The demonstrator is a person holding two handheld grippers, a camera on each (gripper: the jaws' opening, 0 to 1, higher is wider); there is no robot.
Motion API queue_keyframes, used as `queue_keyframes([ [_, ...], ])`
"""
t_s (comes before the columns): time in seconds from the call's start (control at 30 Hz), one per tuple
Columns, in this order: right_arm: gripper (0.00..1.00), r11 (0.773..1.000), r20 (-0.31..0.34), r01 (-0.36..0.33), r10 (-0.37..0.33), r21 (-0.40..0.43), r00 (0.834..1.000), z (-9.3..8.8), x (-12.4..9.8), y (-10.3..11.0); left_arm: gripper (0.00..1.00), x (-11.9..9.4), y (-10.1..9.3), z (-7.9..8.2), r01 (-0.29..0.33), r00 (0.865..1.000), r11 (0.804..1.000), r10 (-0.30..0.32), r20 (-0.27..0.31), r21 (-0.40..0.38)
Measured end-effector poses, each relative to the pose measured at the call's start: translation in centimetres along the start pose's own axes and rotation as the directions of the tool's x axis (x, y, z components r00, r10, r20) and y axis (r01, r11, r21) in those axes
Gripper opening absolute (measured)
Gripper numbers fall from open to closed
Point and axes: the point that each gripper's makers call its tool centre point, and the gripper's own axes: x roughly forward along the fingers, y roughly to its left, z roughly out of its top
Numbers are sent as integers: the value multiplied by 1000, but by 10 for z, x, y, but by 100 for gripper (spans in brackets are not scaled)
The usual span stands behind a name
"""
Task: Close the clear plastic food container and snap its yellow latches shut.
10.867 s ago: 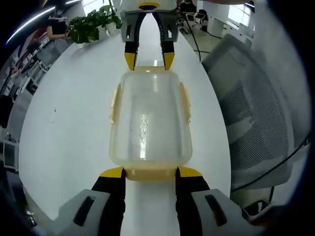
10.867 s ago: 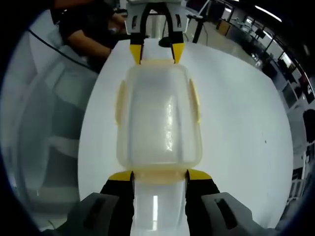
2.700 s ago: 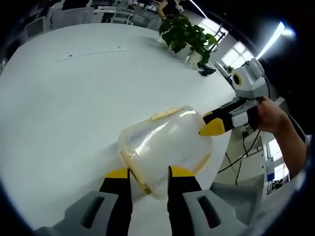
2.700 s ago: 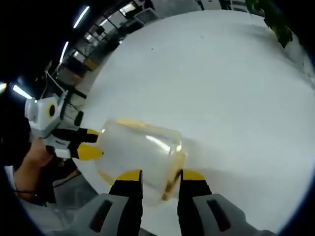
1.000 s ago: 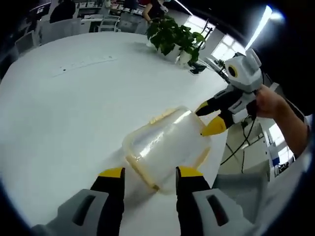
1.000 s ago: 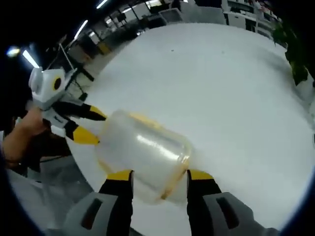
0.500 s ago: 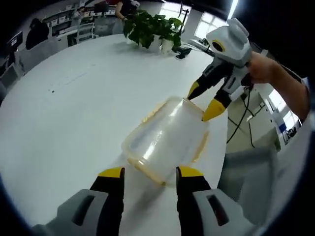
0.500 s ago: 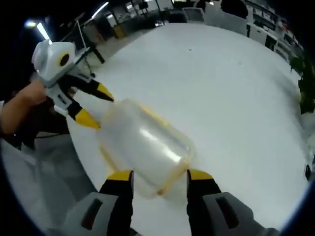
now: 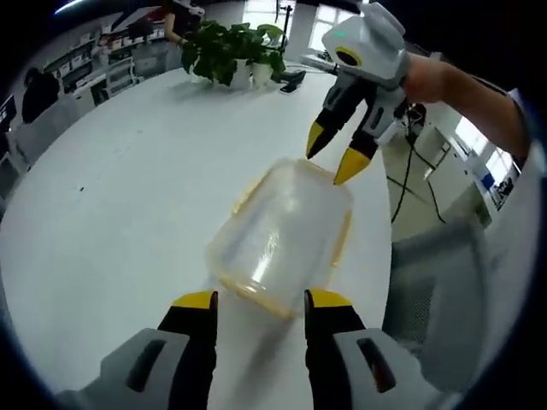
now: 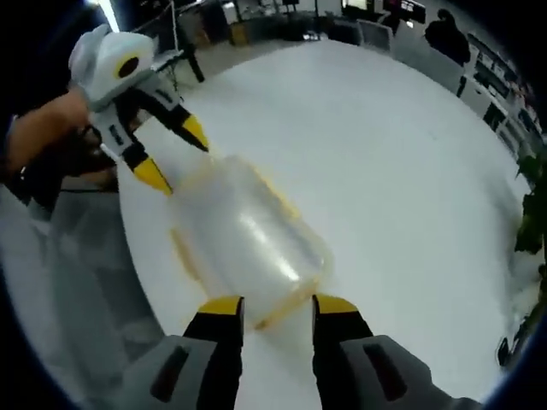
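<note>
The clear plastic container [image 9: 278, 235] lies on the white table with its lid on and pale yellow latches along its rim. Its near short end sits between the tips of my left gripper [image 9: 261, 301], whose jaws stand open on either side. My right gripper [image 9: 338, 154], held in a hand, is open at the far short end. In the right gripper view the container [image 10: 248, 243] runs away from my right gripper [image 10: 279, 306], its near end between the open jaws. The left gripper [image 10: 175, 155] straddles the far corner.
The white round table [image 9: 111, 188] stretches to the left, with potted plants [image 9: 226, 51] at its far edge. A grey mesh office chair [image 9: 444, 290] stands just past the table edge, close to the container. A person's hand and arm [image 10: 43, 137] hold the left gripper.
Both cameras have swung, so the container now points more straight ahead in each view. The right gripper's jaws have narrowed slightly around the near end. The container stays on the table.
</note>
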Motion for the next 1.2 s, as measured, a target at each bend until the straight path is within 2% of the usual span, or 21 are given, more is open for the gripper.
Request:
queue_keyframes([
  [0.27,30,998,-28,-10,8,-65,1000,1,-1,-1,40,-2,4,5,-1,1000,999,1,9,42],
  [0.57,30,983,-85,-37,21,-182,996,-2,3,4,40,-1,6,2,18,999,993,-14,-31,120],
  [0.7,30,975,-101,-48,27,-215,995,-3,3,5,40,-1,8,1,24,998,980,-13,-61,198],
  [0.87,29,960,-123,-72,40,-272,992,-2,2,7,40,0,8,6,31,997,970,-14,-71,242],
  [0.9,29,950,-127,-80,43,-302,991,-1,2,8,40,0,7,6,34,997,967,-15,-76,254],
  [0.97,29,942,-134,-90,49,-323,990,0,1,11,40,1,7,8,38,997,953,-14,-82,300],
  [1.1,30,922,-145,-108,57,-372,988,1,3,13,40,2,5,9,53,995,943,-25,-92,328],
  [1.2,30,920,-138,-112,64,-376,988,3,3,14,39,4,3,10,62,995,934,-29,-98,352],
])
